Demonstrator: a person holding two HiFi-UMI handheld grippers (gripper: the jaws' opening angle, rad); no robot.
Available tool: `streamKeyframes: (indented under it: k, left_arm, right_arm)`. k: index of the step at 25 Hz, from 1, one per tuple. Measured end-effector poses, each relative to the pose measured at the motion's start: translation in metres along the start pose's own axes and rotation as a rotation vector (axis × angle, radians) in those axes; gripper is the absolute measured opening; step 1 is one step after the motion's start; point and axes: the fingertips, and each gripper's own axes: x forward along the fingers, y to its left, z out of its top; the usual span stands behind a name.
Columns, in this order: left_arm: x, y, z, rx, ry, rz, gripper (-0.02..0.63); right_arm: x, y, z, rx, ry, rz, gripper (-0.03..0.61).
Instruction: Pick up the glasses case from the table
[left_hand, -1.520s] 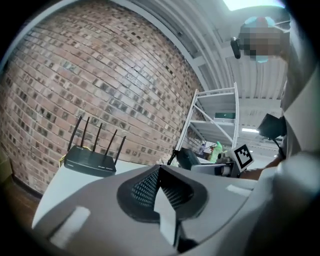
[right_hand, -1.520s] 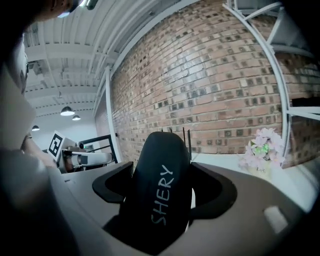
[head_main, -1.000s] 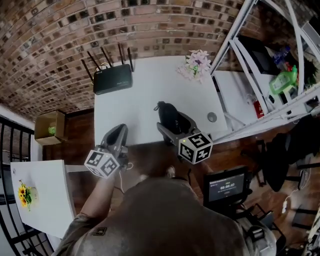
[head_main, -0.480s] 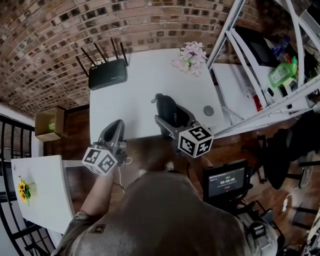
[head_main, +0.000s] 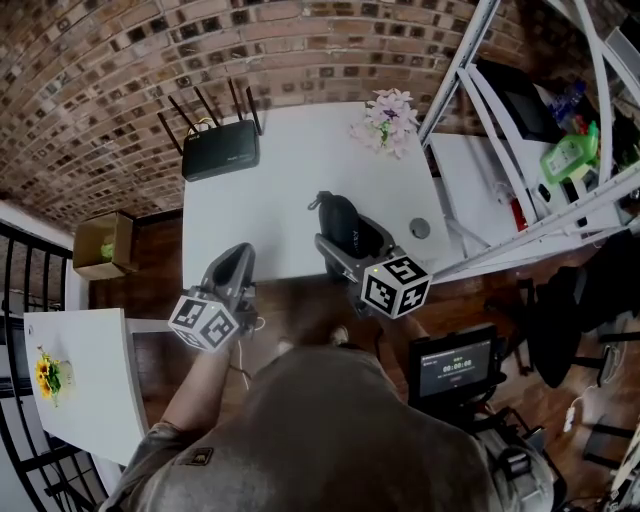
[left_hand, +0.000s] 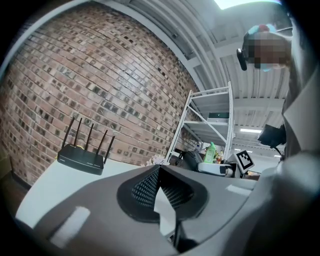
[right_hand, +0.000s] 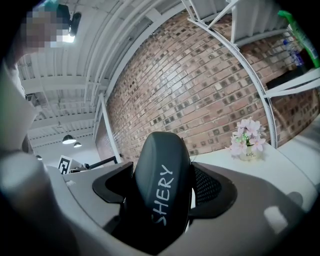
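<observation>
The black glasses case (right_hand: 161, 186), with white lettering on its side, stands between the jaws of my right gripper (right_hand: 165, 192), which is shut on it. In the head view the glasses case (head_main: 341, 222) is held over the near edge of the white table (head_main: 290, 180), with the right gripper (head_main: 350, 245) behind it. My left gripper (head_main: 232, 275) hangs at the table's near left edge. Its pads (left_hand: 150, 186) meet at the tips with nothing between them, so the left gripper (left_hand: 159, 186) is shut.
A black router (head_main: 220, 152) with several antennas sits at the table's far left, and a small pot of pink flowers (head_main: 388, 118) at the far right. A white metal shelf (head_main: 520, 130) stands on the right. A round grey disc (head_main: 421, 229) lies near the table's right edge.
The view has shifted slightly. Both grippers keep nearly the same places, and the right one still holds the case.
</observation>
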Motion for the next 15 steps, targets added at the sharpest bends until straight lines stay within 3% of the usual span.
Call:
streamKeyframes:
  k: [15]
  left_arm:
    - [0.0032, 0.0001, 0.0, 0.01, 0.024, -0.021, -0.009]
  right_arm:
    - [0.0017, -0.0018, 0.0025, -0.008, 0.003, 0.0, 0.37]
